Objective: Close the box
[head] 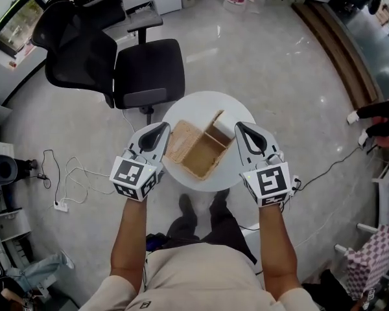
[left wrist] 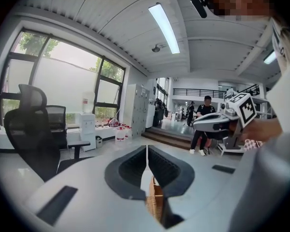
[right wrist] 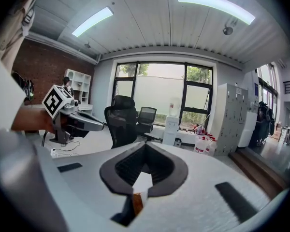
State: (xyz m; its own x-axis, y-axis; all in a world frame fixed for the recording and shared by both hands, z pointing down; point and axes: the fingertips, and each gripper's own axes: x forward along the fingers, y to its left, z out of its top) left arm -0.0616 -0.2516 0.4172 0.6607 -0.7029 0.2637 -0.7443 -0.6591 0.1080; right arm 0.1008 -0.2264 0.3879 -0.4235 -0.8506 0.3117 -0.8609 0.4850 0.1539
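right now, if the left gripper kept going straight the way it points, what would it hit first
Probably nothing near: the left gripper, jaws shut, points level just over the open light-brown box, then on toward the tall white lockers; depth is unclear.

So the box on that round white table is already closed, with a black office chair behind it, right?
No: the box is open, flaps spread and inside showing in the head view. It does sit on the round white table, black office chair behind.
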